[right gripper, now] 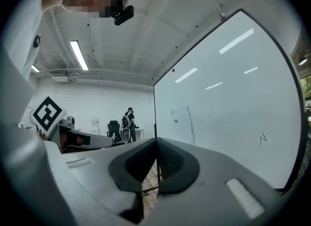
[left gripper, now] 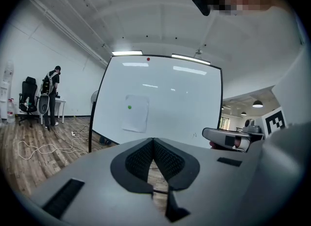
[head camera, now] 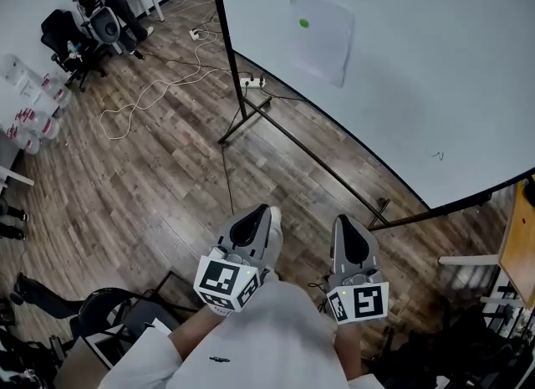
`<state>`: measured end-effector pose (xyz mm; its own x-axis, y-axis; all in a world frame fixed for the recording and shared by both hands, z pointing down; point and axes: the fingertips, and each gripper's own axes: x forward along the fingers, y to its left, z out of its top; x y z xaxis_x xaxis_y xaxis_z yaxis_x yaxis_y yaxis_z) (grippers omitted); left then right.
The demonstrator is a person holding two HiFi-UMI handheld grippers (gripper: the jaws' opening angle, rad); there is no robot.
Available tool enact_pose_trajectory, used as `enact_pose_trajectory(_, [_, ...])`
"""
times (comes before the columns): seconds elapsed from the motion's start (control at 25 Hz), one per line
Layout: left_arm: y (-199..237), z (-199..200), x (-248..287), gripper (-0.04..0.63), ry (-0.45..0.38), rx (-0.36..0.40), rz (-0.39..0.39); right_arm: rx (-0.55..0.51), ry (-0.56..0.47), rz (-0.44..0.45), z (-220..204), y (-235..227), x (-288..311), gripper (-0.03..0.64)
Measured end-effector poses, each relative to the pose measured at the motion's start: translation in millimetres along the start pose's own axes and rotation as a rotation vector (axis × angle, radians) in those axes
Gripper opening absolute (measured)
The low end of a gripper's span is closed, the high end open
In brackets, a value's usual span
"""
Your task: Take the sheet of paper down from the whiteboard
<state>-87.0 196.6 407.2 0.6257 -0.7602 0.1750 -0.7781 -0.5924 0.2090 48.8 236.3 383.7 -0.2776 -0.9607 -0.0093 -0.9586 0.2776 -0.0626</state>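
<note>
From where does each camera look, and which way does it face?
Head view: on the person's head, facing steeply down at floor and whiteboard; shows left gripper, right gripper, sleeves.
Left gripper view: on that gripper, facing the whiteboard squarely; shows its shut jaws.
Right gripper view: on that gripper, facing the whiteboard obliquely; shows its shut jaws.
Shared: all see the sheet of paper.

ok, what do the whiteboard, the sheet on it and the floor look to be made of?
Whiteboard: smooth glossy white panel, probably coated steel or melamine; ceiling lights mirror in it. Its dark frame looks like painted metal. Sheet of paper: thin, matte white, slightly rumpled; pinned by a green dot, likely a magnet. Floor: brown wood-grain planks, low sheen; laminate or vinyl, can't tell.
</note>
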Motion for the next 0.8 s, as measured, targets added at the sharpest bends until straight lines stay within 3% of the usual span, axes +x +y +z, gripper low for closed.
enact_pose_trajectory(0.28, [26.4,13.6,61.1,0.006,0.001,-0.018,0.014,-0.012,-0.016,0.022,9.3,-36.5,68.1,0.003])
enact_pose_trajectory(0.8, [71.7,82.2,239.3,0.006,-0.028,0.012,-0.011,-0.032,-0.022,0.041,38.8,-138.2,219.9,0.003])
